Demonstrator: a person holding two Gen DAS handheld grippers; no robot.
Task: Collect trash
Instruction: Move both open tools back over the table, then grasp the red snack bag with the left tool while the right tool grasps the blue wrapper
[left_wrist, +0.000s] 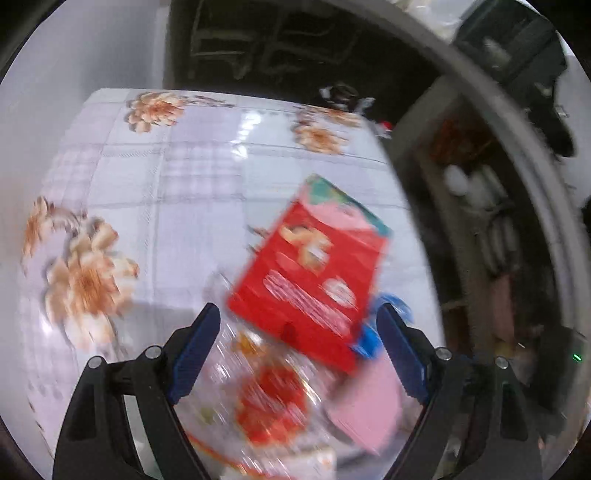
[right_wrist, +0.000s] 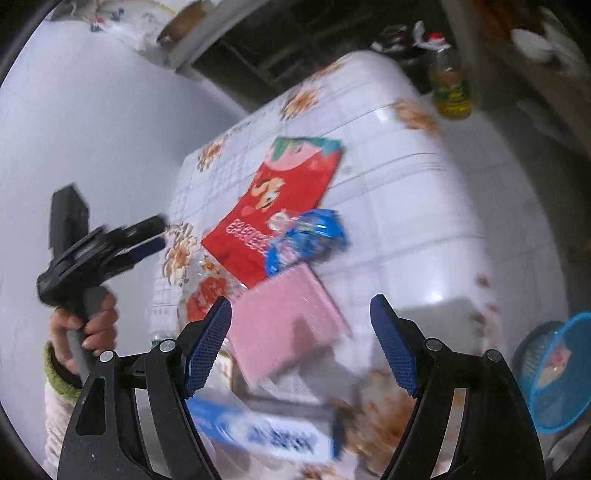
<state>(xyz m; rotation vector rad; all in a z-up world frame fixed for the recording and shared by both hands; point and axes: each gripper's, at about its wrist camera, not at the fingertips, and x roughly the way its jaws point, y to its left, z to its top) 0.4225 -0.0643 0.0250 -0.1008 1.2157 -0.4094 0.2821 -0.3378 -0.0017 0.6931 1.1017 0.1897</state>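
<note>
Left wrist view: hovering over the table (left_wrist: 192, 177) with the left gripper (left_wrist: 297, 321) fingers (left_wrist: 195, 350) standing wide apart, clamping nothing; looking down on trash, a red packet (left_wrist: 310, 273) lying over a clear wrapper (left_wrist: 269, 398), beside a pink pad (left_wrist: 369, 410) and a blue wrapper (left_wrist: 369, 339). Right wrist view: holding the right gripper (right_wrist: 301, 317) fingers (right_wrist: 207, 347) spread above the same pile, gripping nothing; showing a white-and-blue box (right_wrist: 266, 432) nearest, a blue mesh basket (right_wrist: 557, 373) off right, a hand (right_wrist: 86, 326) gripping the left gripper's handle.
</note>
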